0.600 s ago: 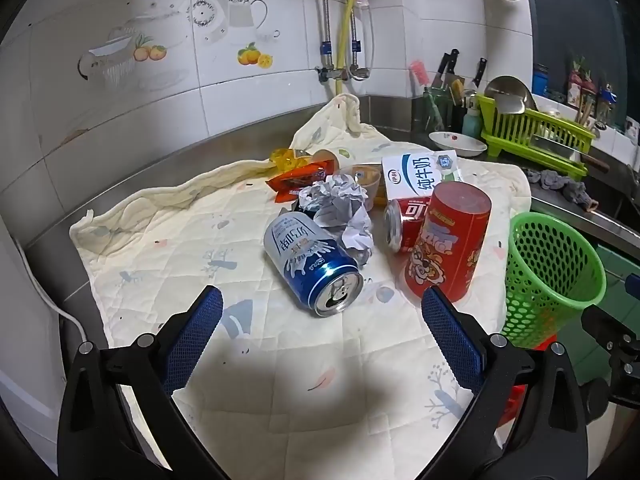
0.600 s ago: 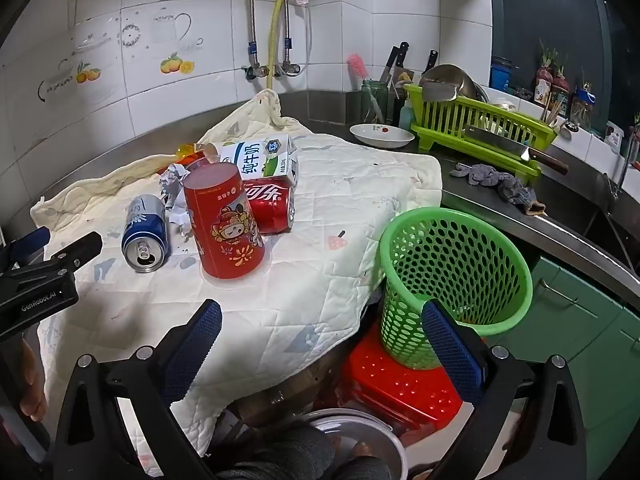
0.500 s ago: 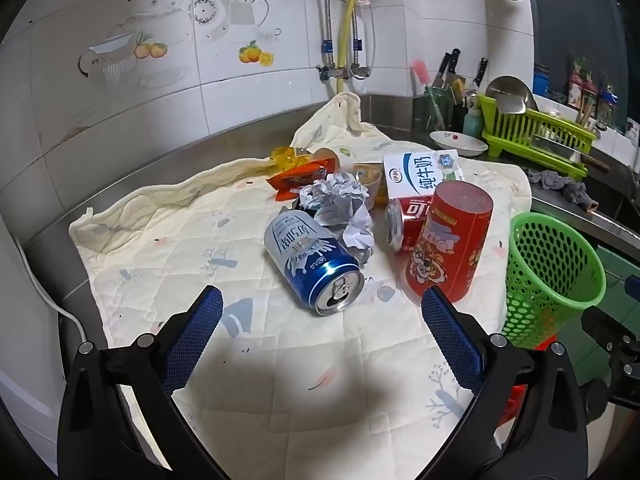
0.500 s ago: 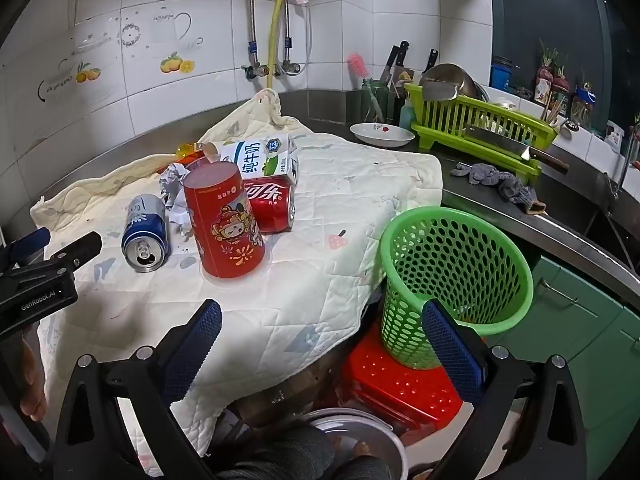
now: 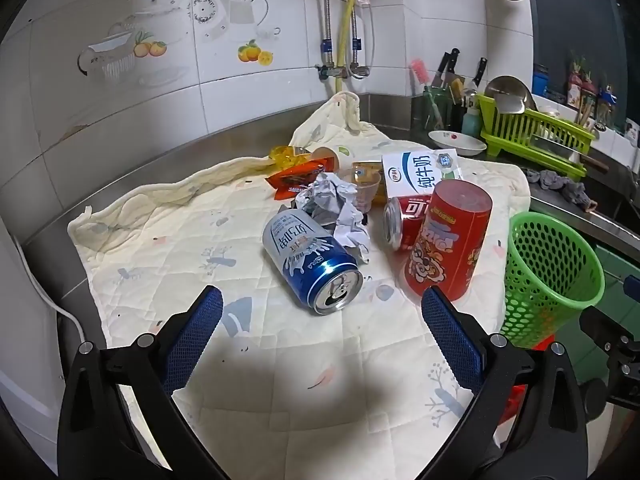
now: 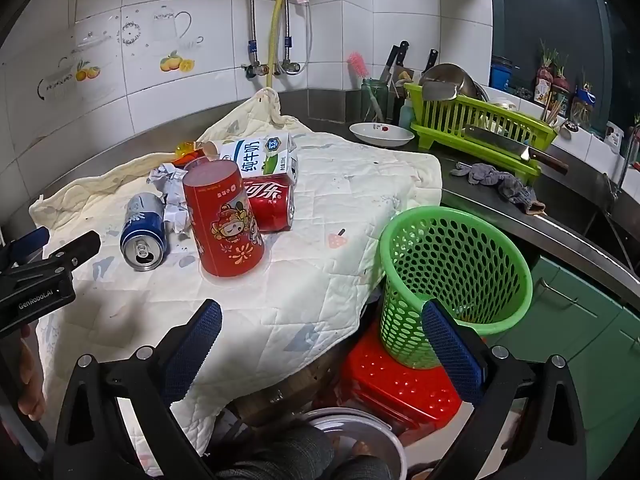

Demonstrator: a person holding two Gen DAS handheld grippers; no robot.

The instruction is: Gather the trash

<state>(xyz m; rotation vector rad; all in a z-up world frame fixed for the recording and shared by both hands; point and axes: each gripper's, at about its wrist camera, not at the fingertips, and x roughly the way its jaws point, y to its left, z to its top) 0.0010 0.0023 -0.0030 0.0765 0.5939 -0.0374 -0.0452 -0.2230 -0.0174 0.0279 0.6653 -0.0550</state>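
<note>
The left gripper hangs over the near part of the quilt with its jaws spread wide and nothing between them. Bare quilt lies under and between the fingers. Just ahead of it, slightly right of centre, a blue can lies on its side with its opened top facing the gripper. Behind the can sits crumpled paper, touching it. Ahead to the right stands a tall red tube, close to the right finger's tip, and a red can lies on its side behind the tube. A milk carton, a small cup and an orange wrapper are crowded farther back. To the gripper's left the quilt is open as far as its rumpled edge by the steel counter.

The right gripper is also spread wide and holds nothing. It hovers over the quilt's front edge, where the cloth hangs off the table. Ahead to its right a green basket stands on a red stool, below the table edge and just beside the draped corner; its right finger overlaps the basket's near wall in the view. The tube stands ahead to its left, with clear quilt between tube and edge. The left gripper shows at the far left.
</note>
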